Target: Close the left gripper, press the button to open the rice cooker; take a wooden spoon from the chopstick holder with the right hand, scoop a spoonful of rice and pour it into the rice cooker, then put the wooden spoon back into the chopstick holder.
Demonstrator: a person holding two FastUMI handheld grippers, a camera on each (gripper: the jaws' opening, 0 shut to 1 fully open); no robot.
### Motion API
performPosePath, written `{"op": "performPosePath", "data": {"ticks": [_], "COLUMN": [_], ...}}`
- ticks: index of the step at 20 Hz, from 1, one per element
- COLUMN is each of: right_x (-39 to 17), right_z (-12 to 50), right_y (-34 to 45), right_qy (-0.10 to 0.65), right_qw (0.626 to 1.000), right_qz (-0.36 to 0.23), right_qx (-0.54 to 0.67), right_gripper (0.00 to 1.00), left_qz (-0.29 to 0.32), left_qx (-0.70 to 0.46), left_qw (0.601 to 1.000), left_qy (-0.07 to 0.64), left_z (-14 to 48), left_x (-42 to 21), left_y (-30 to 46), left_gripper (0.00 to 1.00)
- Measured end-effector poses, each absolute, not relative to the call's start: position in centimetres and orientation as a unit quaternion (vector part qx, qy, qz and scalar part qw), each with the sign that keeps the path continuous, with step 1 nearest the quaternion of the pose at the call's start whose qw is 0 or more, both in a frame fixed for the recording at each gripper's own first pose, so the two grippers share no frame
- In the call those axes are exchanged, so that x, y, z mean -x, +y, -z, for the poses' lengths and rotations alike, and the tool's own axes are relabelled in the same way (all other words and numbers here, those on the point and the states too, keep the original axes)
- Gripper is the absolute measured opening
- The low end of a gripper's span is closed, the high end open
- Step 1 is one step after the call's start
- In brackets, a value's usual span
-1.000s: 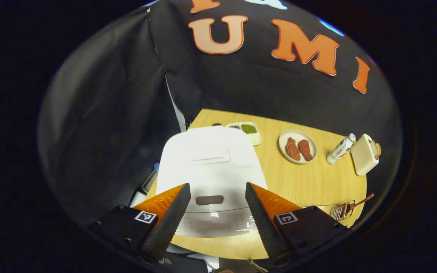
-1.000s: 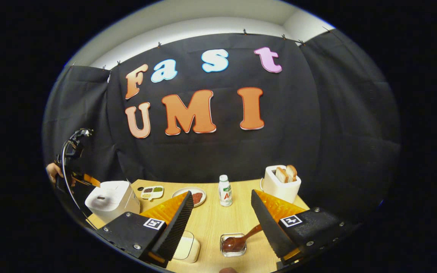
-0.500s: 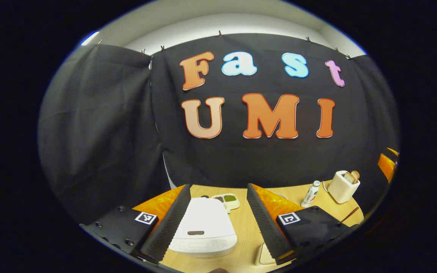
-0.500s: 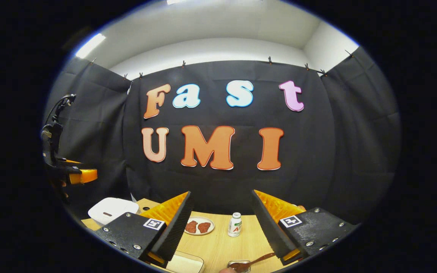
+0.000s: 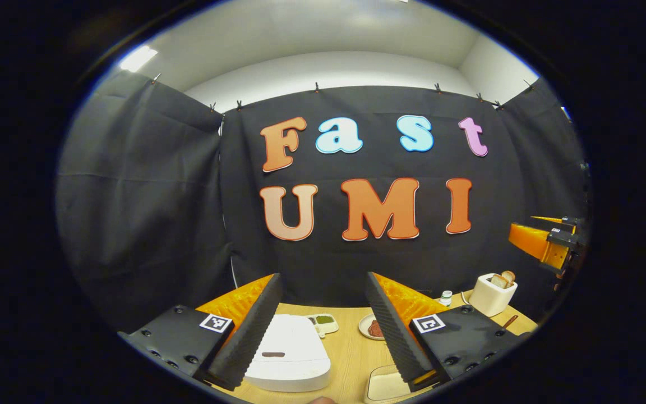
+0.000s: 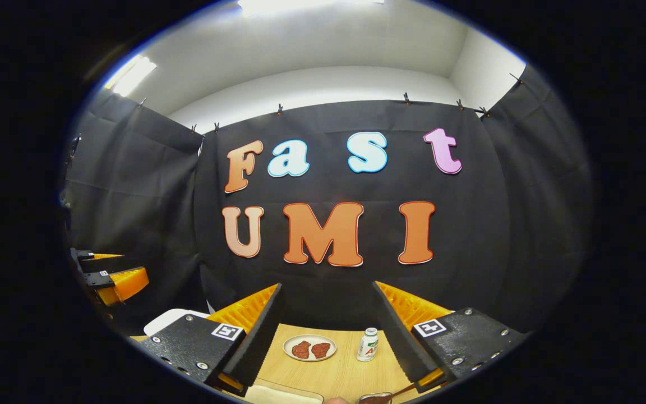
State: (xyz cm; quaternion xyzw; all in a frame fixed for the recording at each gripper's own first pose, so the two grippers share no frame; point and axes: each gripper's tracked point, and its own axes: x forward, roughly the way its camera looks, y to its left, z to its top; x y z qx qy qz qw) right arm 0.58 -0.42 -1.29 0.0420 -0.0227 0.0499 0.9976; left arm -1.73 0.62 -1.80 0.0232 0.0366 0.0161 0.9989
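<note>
On the wooden table (image 5: 351, 353), near-left: rice cooker (image 5: 288, 354), white, lid down, seen between the left gripper's (image 5: 323, 331) spread fingers, nothing held. Behind it a small divided dish (image 5: 324, 322), then a plate of meat (image 6: 309, 348), bottle (image 6: 367, 344) and toaster (image 5: 494, 293) far right. Right gripper (image 6: 327, 342) hangs wide apart, empty, above the table. Wooden spoon (image 5: 510, 321) handle pokes out behind the left gripper's right finger, holder hidden.

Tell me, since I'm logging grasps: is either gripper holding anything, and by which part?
Nothing is held: the left gripper and right gripper are both open.
</note>
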Motion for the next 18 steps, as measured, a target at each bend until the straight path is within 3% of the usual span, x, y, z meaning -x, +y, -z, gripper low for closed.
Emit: {"op": "performPosePath", "data": {"ticks": [18], "right_x": [0.3], "right_z": [0.3], "right_y": [-1.1], "right_qy": [-0.039], "right_qw": [0.999], "right_qz": [-0.036], "right_qx": [-0.002], "right_gripper": [0.95], "left_qz": [0.036], "left_qx": [-0.015], "left_qw": [0.999], "left_qy": [0.012], "left_z": [1.4], "left_x": [1.0], "left_y": [-2.8], "left_gripper": [1.0]}}
